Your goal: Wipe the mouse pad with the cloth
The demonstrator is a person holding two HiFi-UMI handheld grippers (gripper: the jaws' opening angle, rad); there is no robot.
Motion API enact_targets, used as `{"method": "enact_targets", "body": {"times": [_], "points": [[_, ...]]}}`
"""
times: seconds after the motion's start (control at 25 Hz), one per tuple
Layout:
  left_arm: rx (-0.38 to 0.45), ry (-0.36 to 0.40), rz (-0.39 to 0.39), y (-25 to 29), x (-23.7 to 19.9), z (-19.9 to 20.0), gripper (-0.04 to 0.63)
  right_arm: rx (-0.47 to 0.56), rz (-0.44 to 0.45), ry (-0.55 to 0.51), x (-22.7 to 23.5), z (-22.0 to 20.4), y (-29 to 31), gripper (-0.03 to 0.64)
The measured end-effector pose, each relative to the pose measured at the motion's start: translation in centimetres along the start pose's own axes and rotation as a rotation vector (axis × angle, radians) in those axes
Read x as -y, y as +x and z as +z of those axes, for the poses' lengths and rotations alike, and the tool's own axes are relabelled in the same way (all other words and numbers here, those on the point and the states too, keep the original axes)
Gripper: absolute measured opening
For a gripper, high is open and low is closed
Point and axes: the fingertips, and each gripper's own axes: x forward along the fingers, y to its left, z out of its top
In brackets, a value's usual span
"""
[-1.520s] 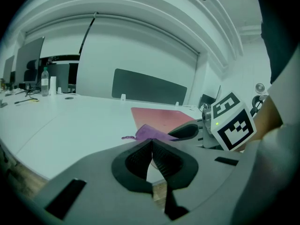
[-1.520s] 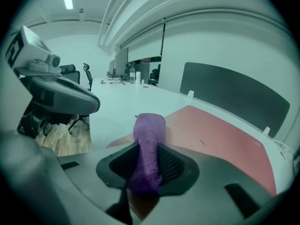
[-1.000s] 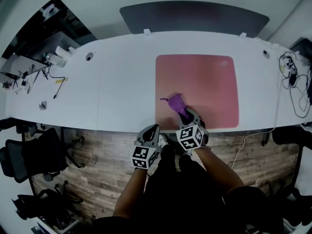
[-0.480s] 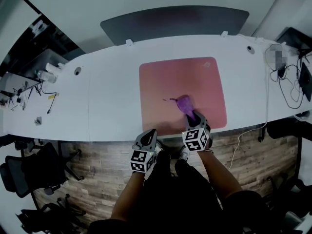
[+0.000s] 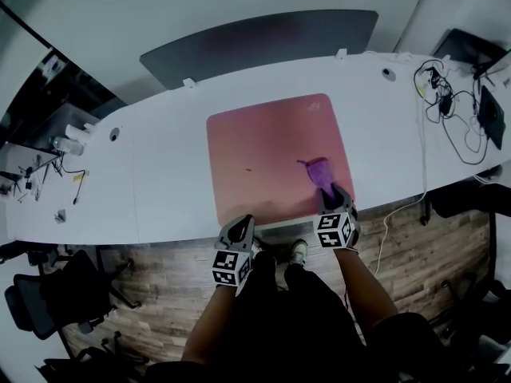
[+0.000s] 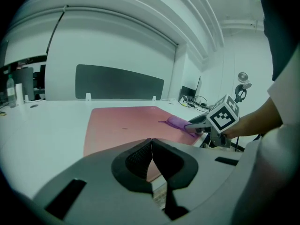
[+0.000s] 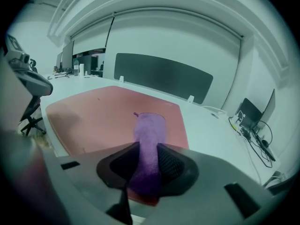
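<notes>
Cloth [image 5: 319, 170]: purple, bunched long. Near end pinched in the right tongs, far end lying flat on the pad, right side, toward the near edge.
Left gripper [image 5: 240, 228]: nearest thing, held just off the desk's near edge over the wood floor [image 5: 160, 294]. Jaws pressed together, nothing between them. Points toward the pad's near edge, not touching it.
Right gripper [image 5: 330, 193]: at the pad's near right corner, over the desk edge. Jaws closed narrow onto the cloth, which fills the gap and trails out ahead.
Pad [image 5: 271, 158]: pink, square, lying flat mid-desk. Near edge close to the desk's near edge. One small dark speck [image 5: 248, 168] left of the cloth, well apart from it.
Desk [image 5: 160, 174]: white, long, curved. Bare on both sides of the pad.
Chair [image 5: 48, 302]: dark, on the floor, near left.
Cables [image 5: 447, 110]: black tangle on the desk's far right end.
Panel [image 5: 263, 38]: dark grey, upright along the desk's far edge, behind the pad.
</notes>
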Motion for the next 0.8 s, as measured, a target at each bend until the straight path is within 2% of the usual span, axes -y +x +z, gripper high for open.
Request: {"method": "enact_targets", "body": {"times": [0.32, 0.44, 0.68, 0.8], "points": [[0.01, 0.041, -0.013, 1.2, 1.8, 1.1, 0.021, -0.016, -0.064, 0.042, 4.7, -2.2, -0.5, 0.126], [0.012, 0.031, -0.027, 1.8, 3.0, 0.7, 0.021, -0.02, -0.076, 0.039, 6.2, -3.3, -0.9, 0.126], [0.035, 0.03, -0.034, 2.2, 3.4, 1.5, 0.021, -0.023, -0.063, 0.065, 6.6, -3.8, -0.7, 0.123], [0.059, 0.021, -0.044, 2.5, 3.5, 2.7, 0.021, 0.034, -0.027, 0.127, 6.4, -2.8, -1.4, 0.123]]}}
